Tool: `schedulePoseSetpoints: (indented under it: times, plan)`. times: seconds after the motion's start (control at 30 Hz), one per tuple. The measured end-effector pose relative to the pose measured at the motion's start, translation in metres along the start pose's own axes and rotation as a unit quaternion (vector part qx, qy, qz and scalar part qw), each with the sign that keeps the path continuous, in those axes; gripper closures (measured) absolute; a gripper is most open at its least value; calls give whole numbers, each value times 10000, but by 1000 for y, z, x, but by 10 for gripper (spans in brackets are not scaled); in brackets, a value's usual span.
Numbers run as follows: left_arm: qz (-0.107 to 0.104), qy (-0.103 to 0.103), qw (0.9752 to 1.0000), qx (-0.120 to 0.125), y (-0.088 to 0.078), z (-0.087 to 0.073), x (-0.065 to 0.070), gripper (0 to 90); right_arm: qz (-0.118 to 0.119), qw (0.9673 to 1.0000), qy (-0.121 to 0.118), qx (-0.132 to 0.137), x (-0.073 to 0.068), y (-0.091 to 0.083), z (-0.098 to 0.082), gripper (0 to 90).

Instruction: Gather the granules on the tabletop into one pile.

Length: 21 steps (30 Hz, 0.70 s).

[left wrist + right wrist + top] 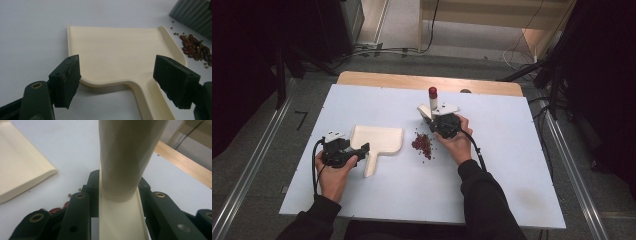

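Right gripper view: our right gripper (117, 202) clamps a cream brush handle (125, 157) between its jaws; our left gripper (116, 82) stands released, straddling the dustpan (117, 52), with red beans (195, 47) beyond its right jaw.

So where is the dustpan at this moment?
In the high view the dustpan lies flat on the table's left half, between the open left gripper and the red beans.

Right of the dustpan (377, 140), the red beans (423, 143) block my path; bare table (512, 150) beyond them lies open for passing.
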<state>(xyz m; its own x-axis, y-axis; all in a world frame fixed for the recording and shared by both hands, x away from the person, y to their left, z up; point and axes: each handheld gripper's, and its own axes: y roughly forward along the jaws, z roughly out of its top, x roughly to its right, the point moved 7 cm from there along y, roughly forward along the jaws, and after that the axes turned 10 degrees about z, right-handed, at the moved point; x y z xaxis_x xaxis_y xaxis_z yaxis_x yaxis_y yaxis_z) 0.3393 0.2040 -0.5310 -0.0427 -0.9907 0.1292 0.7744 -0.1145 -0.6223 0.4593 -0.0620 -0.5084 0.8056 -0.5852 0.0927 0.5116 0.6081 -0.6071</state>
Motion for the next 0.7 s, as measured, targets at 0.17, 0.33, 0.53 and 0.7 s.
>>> schedulePoseSetpoints:
  times: [0.17,0.33,0.53,0.7]
  plan:
    - [-8,2,10000,7,-1,0,0,227,261,9991,-322,-124,-15,1,0,643]
    - [-8,3,10000,3,-1,0,0,227,482,9971,-578,-134,-29,-2,1,643]
    - [7,6,10000,17,-1,0,0,227,434,9969,-647,-97,-33,-6,-1,643]
    - [20,-17,10000,15,-2,0,-1,227,305,9992,55,262,-13,-17,0,642]
